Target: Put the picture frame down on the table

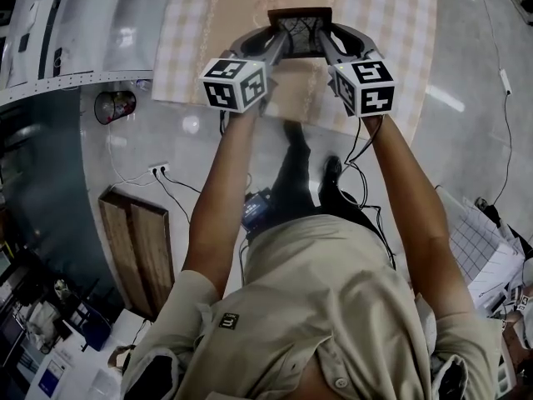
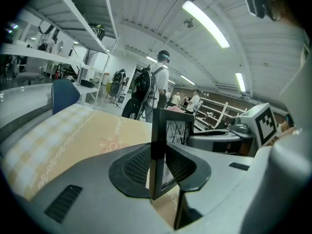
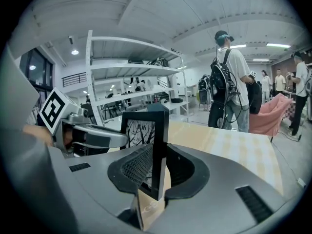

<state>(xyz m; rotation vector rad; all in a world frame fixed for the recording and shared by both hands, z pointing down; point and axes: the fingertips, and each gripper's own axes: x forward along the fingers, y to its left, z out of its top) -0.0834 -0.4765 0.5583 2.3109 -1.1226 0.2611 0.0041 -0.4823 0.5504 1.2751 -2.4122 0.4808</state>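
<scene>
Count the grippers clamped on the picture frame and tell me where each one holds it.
2. The left gripper is shut on the picture frame at its left edge, the right gripper at its right edge, over the checked table. No others in view.

Head view: steeply down onto the worktop (image 1: 200, 32). Gripper views: close, facing each other, sharing the picture frame (image 2: 175, 128).
</scene>
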